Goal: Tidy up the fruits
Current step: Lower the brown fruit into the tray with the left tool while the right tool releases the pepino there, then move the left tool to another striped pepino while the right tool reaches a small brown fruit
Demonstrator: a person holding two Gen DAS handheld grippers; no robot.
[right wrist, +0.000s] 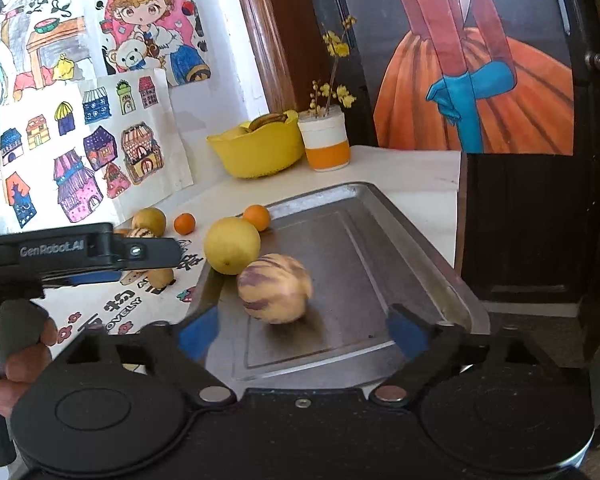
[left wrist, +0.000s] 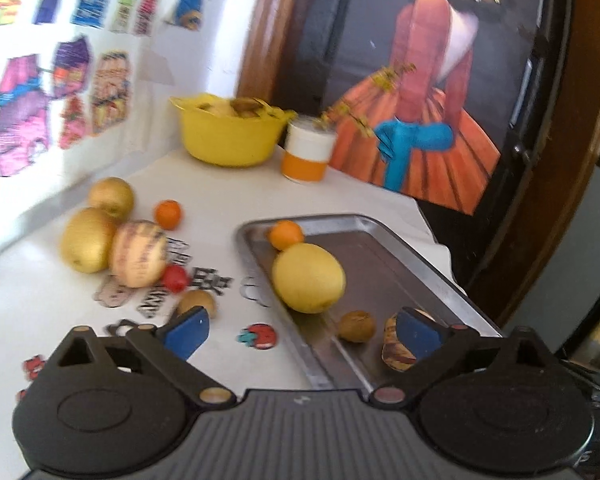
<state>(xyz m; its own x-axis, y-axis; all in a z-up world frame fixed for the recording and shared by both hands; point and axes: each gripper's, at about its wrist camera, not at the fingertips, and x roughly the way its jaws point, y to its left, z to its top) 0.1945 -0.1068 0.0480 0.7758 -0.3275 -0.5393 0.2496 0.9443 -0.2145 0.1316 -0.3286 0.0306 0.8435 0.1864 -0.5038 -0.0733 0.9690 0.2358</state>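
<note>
Left wrist view: left gripper (left wrist: 302, 338), jaws open and empty; tray (left wrist: 412, 256) holds five fruits, six more lie on the tabletop (left wrist: 228, 196). Right wrist view alone shows a striped melon (right wrist: 275, 289) mid-tray between the right gripper's (right wrist: 302, 334) open jaws

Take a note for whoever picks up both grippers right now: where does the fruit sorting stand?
Left gripper: open, empty, over the tray's near edge.
Right gripper: open, empty, above the tray.
Done, in the silver metal tray: large yellow round fruit, small orange fruit, striped cream-and-purple melon.
Left on the white table: front golden fruit, rear golden fruit, second striped melon, second small orange, small red fruit, small brown fruit.
</note>
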